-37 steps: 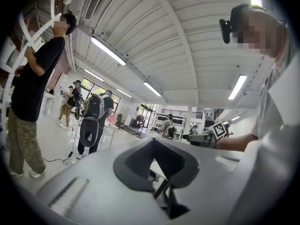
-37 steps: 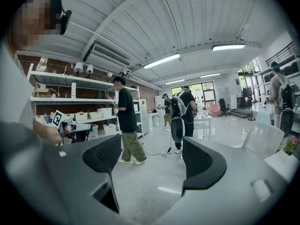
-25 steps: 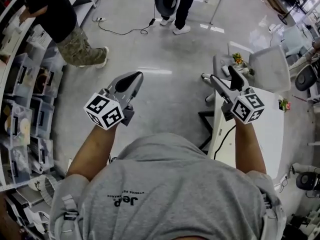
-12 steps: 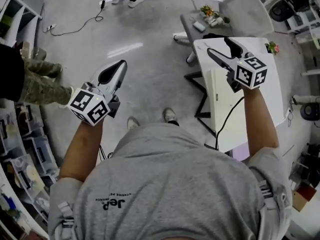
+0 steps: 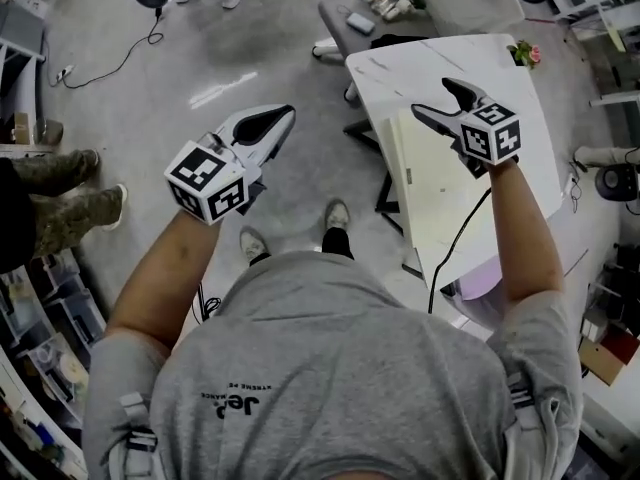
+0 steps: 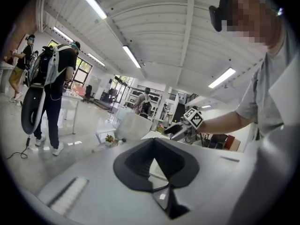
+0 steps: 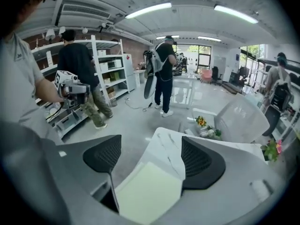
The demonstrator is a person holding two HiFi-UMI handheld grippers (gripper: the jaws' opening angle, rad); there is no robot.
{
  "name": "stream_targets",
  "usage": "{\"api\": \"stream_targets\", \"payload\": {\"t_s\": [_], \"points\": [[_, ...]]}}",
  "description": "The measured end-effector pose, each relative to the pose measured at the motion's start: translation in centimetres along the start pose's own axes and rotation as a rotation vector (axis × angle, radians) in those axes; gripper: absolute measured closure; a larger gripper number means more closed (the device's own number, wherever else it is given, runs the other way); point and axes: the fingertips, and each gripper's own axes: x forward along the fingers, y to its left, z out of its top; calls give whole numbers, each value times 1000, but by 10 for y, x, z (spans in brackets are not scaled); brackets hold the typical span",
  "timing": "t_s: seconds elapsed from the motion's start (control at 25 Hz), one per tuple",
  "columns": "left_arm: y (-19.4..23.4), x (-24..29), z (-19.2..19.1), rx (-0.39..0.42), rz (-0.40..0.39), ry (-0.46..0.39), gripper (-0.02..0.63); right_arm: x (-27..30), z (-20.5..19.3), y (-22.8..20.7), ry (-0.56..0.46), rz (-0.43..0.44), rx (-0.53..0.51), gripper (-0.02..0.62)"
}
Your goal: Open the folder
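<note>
Right tongs point(image 5: 432, 98) gape empty above the folder point(image 5: 440, 198) on the table point(image 5: 400, 68) — left tongs point(image 5: 283, 116), seemingly closed, over floor point(image 5: 280, 48).

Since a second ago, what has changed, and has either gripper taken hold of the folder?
The person has turned toward the white table, bringing it and the pale folder lying on it well into the head view. The right gripper now hangs above the folder, jaws apart, not touching it. Nothing was gripped or released. Unchanged: left gripper shut and empty over the floor; folder flat and closed.
</note>
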Motion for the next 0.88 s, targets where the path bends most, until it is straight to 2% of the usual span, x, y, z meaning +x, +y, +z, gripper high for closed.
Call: {"api": "stream_targets", "payload": {"t_s": [0.16, 0.36, 0.48, 0.72, 0.88], "points": [[-22, 40, -23, -12, -47, 41, 548, 25, -31, 8, 124, 150, -142, 209], [-38, 63, -46, -21, -76, 81, 549, 56, -68, 11, 296, 310, -281, 210], [-40, 69, -56, -28, -81, 99, 549, 71, -91, 11, 391, 379, -324, 212], [-38, 73, -67, -33, -77, 113, 549, 88, -119, 17, 514, 490, -388, 219], [-39, 75, -74, -39, -76, 122, 549, 89, -126, 24, 549, 562, -426, 287]]}}
